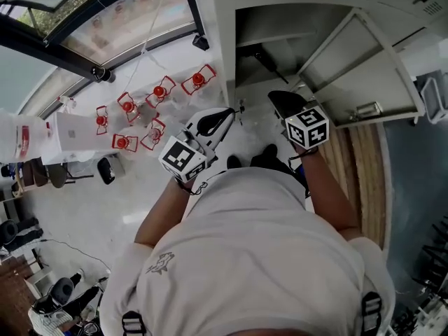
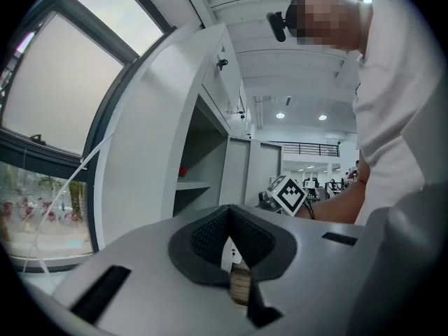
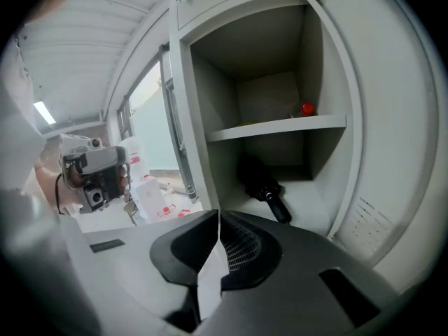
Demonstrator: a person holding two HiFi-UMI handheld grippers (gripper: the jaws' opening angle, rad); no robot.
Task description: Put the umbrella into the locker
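looking along the right gripper [image 3: 219, 219]: shut pad to pad, gripping nothing. straight ahead of those jaws and a touch to their right, deep in the lower compartment of the locker [image 3: 210, 82], the umbrella [image 3: 264, 187]. black, folded, lying on the compartment floor under the shelf [image 3: 280, 127], handle end toward the jaws. well apart from the pads, so no contact with it. probably laid low and flat like that for the extra room under the shelf (only a small red thing [image 3: 307, 108] on top of it, too small to identify). main step judged as done, then; shutting the locker likely all that remains. to the right of the jaws, the door [image 3: 395, 159], swung wide, hence the clear way in.

over to the left gripper [image 2: 228, 217]: closed as well, with a small pale thing [image 2: 239, 282] pinched low between the pads. hard to say what; perhaps a key tag, kept ready for locking. seen from the right gripper's camera, off to the left of its jaws and outside the doorway, held level. probably parked there to stay clear of the opening.
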